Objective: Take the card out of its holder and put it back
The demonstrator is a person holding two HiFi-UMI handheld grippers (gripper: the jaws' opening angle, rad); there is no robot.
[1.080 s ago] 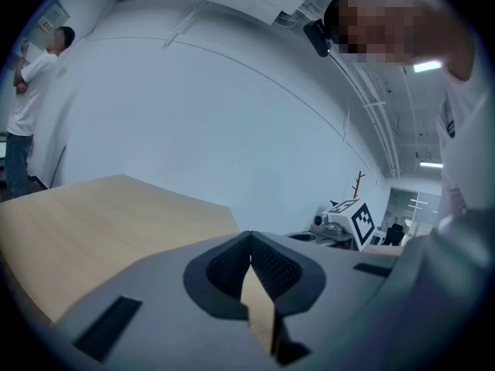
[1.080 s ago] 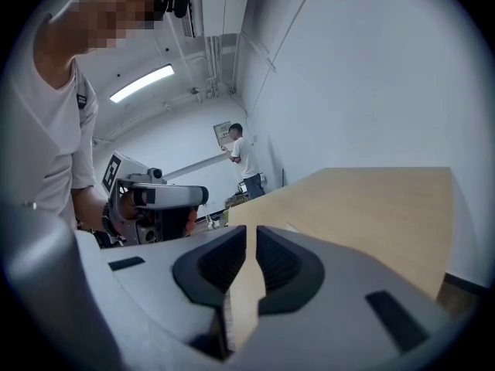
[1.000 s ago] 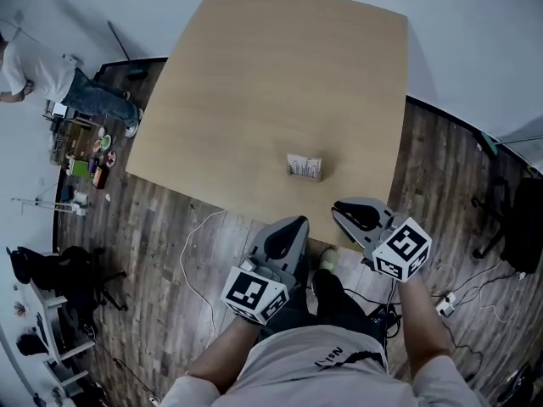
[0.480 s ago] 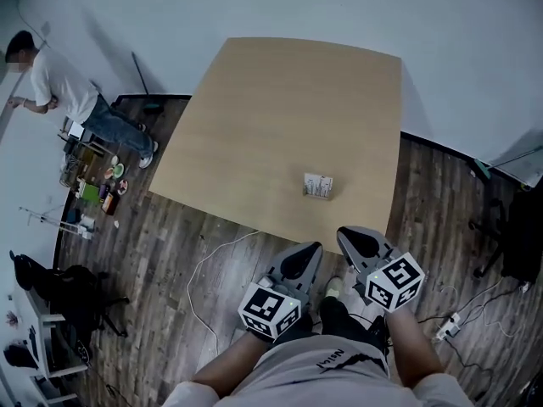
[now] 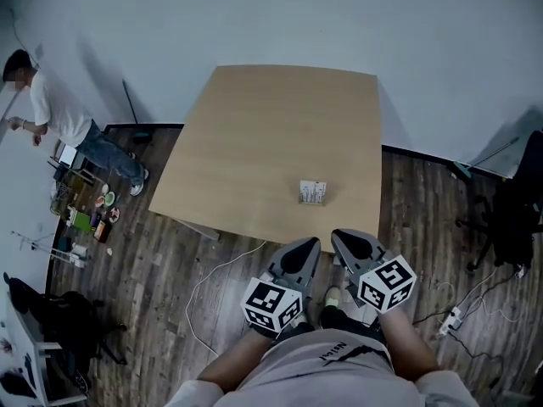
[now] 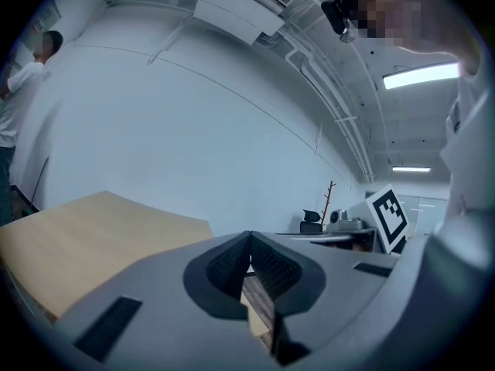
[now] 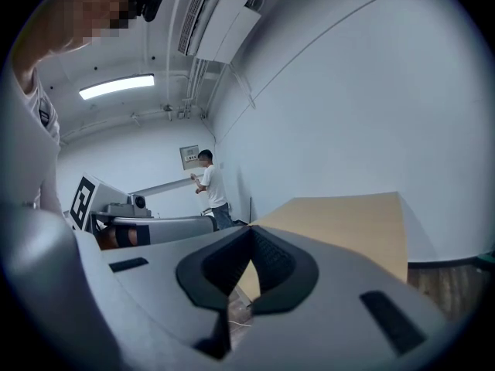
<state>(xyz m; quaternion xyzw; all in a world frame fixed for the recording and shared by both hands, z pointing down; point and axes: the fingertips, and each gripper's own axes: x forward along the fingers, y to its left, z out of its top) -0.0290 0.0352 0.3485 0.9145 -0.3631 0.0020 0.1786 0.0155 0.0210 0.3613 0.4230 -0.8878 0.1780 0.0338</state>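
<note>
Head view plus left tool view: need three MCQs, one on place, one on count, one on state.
1. Where on the table is the card holder?
A. far left corner
B. toward the near edge, right of middle
C. far right corner

2. How many things stand on the table?
A. three
B. two
C. one

3. The left tool is:
A. shut, nothing between its jaws
B. wide open
C. clamped on the card

Key:
1 B, the holder stands on the wood top close to the edge nearest the tools.
2 C, only the holder is on it.
3 A, the pads meet at the tips with nothing held.
</note>
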